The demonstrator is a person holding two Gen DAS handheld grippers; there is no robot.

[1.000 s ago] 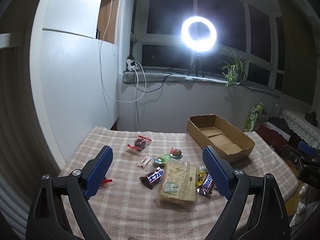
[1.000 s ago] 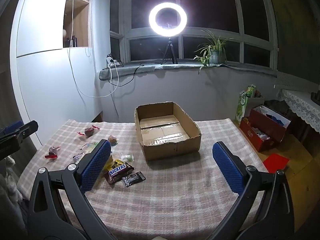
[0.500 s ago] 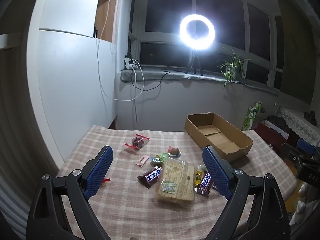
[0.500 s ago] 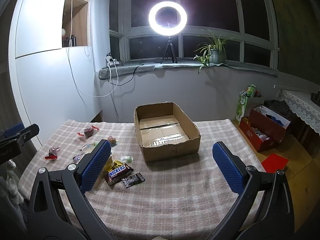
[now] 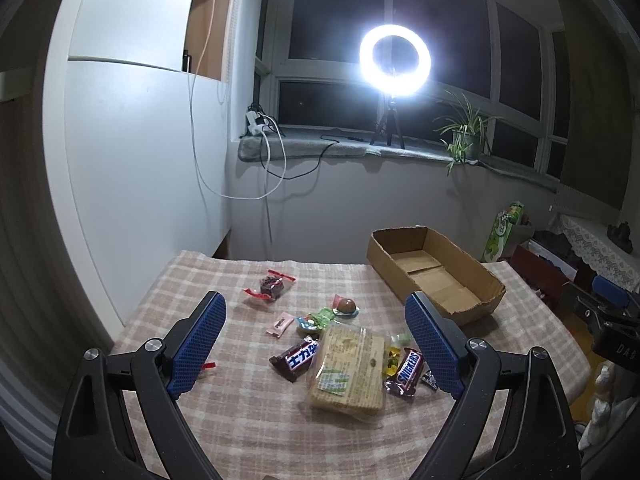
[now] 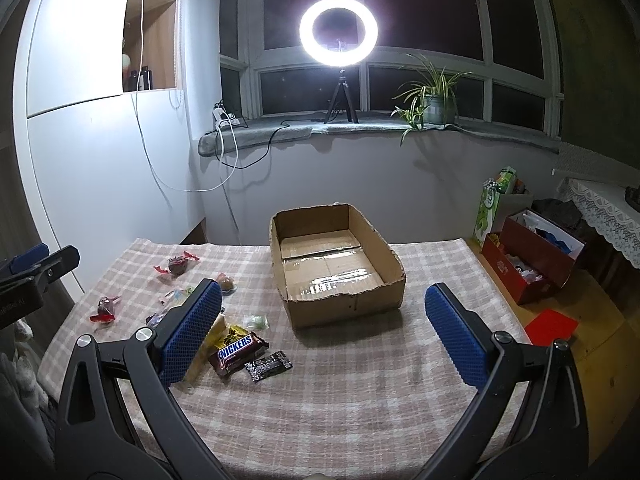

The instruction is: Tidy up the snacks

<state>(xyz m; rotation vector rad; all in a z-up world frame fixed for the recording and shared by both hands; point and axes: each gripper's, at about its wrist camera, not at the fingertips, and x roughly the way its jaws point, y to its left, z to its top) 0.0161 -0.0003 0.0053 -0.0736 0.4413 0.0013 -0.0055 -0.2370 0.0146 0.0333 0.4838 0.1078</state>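
Snacks lie scattered on the checked tablecloth [image 5: 248, 412]: a clear pack of crackers [image 5: 350, 364], a Snickers bar [image 5: 406, 372] [image 6: 237, 354], a dark bar with Chinese lettering [image 5: 299, 359], a red-wrapped sweet [image 5: 270, 285], a small black packet [image 6: 269, 366] and several small candies. An empty cardboard box [image 5: 434, 274] [image 6: 334, 266] stands at the far side. My left gripper [image 5: 316, 344] is open above the snack pile. My right gripper [image 6: 322, 334] is open in front of the box, holding nothing.
A ring light [image 6: 338, 26] on a tripod and a potted plant [image 6: 434, 98] stand on the windowsill. White cables [image 5: 272, 160] hang down the wall. A red box [image 6: 532, 260] and bags sit on the floor at the right. A white cabinet [image 5: 132, 160] flanks the table's left.
The left gripper has tilted and drifted slightly, so the snacks and box sit a little lower and further left in its view. The right gripper has barely moved. Both stay open.
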